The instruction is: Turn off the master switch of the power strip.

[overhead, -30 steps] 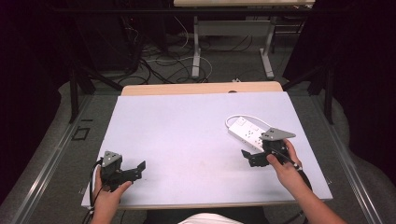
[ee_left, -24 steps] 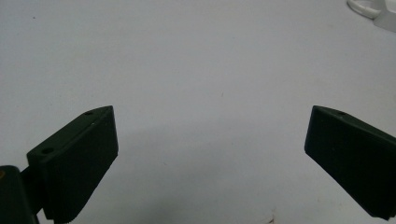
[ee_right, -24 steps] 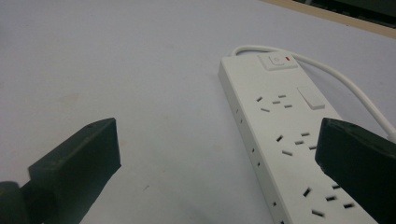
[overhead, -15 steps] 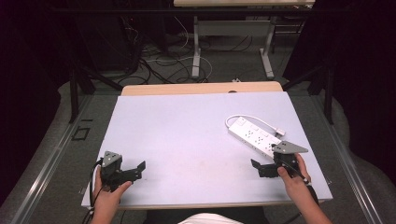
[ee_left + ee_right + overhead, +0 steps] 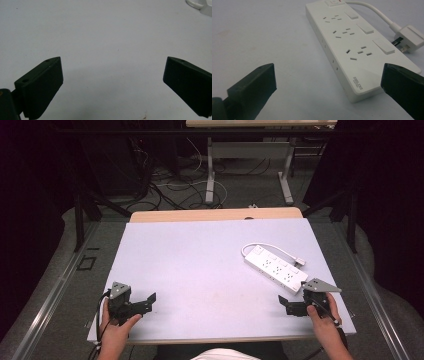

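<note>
Power strip (image 5: 275,269): one; grippers: two, empty.

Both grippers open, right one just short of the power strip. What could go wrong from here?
1. The white plastic power strip lies flat and loose on the pale table. The open right gripper sits at its near end, and a low approach may push it instead of gripping.
2. Its white plug and cable lie loose beside it and could drag or snag if the strip is lifted.
3. The open left gripper is far off, so it probably cannot steady the strip.
</note>
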`<state>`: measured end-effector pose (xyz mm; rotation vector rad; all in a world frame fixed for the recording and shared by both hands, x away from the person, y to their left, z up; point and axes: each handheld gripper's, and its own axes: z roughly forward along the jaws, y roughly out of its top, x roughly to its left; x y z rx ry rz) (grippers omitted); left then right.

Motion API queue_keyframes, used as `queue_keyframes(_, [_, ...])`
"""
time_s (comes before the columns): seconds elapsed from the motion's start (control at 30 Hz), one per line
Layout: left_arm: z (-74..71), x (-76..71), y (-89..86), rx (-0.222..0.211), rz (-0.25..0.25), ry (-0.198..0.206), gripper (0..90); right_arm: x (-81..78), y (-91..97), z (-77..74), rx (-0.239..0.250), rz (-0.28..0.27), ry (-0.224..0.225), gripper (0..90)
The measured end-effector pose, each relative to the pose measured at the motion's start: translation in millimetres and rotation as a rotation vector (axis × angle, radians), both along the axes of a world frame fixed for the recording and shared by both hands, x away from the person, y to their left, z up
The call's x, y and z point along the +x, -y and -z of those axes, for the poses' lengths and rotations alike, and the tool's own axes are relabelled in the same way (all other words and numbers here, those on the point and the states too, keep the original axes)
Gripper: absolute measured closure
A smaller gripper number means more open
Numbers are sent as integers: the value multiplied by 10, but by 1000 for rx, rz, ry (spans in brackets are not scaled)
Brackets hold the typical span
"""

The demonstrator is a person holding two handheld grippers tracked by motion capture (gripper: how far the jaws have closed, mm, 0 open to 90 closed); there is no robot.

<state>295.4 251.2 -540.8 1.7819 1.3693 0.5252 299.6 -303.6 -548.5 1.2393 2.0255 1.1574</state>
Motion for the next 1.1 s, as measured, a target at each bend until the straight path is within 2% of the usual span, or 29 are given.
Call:
queue_keyframes(0.23, [2, 3, -2, -2, -1, 2, 27, -1, 105, 81, -2, 30, -3, 0])
queue_keyframes(0.47, [0, 5, -9, -2, 1, 6, 27, -8, 183, 155, 46, 53, -42, 0])
queue_keyframes(0.6, [-1, 6, -8, -2, 2, 6, 27, -18, 209, 153, 59, 62, -34, 0])
queue_keyframes(0.73, [-1, 5, -7, -2, 3, 8, 27, -27, 218, 153, 44, 57, -27, 0])
queue_keyframes(0.87, [-1, 6, -9, -3, 3, 7, 27, -32, 212, 151, 44, 56, -49, 0])
queue_keyframes(1.1, [0, 10, -9, -1, 4, 7, 27, -22, 224, 159, 34, 68, -37, 0])
